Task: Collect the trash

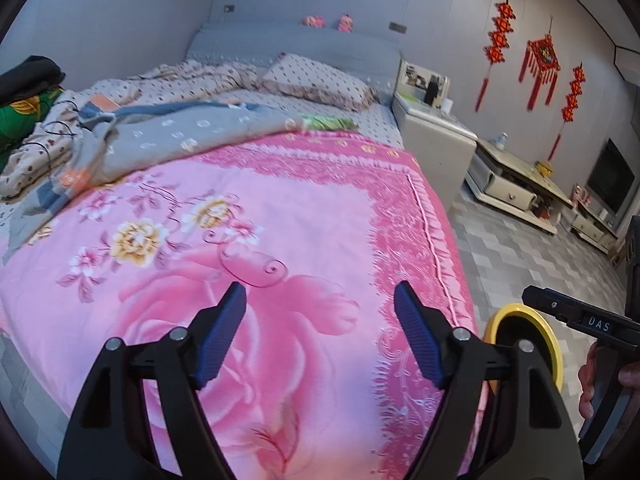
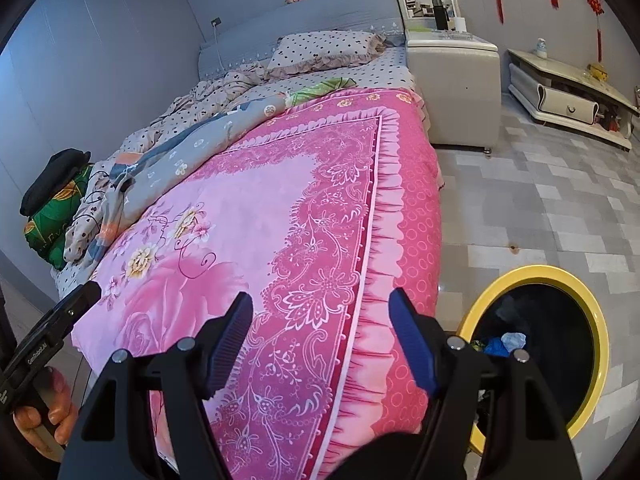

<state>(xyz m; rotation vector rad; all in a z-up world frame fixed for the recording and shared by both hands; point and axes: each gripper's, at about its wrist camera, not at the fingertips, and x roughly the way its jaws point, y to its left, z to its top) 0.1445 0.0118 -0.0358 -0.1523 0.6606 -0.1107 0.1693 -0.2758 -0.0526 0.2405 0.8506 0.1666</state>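
Note:
A yellow-rimmed trash bin (image 2: 592, 312) with a black liner stands on the tiled floor beside the bed's foot corner. Blue and pale scraps (image 2: 504, 342) lie in it. In the left wrist view only part of the bin (image 1: 552, 344) shows, at the lower right. My left gripper (image 1: 320, 292) hovers open over the pink rose bedspread (image 1: 280, 208), with nothing between its blue pads. My right gripper (image 2: 320, 300) is open too, above the bedspread's frilled edge (image 2: 372, 240) and just left of the bin. A hand (image 2: 44, 420) holds the left tool's grip.
A grey patterned quilt (image 1: 168, 136), a dotted pillow (image 1: 320, 80) and a thin dark cable (image 1: 60, 136) lie farther up the bed. Folded green bedding (image 2: 56, 208) under a black garment sits at the left edge. Right of the bed stand a white nightstand (image 2: 452, 80) and a low cabinet (image 2: 568, 92).

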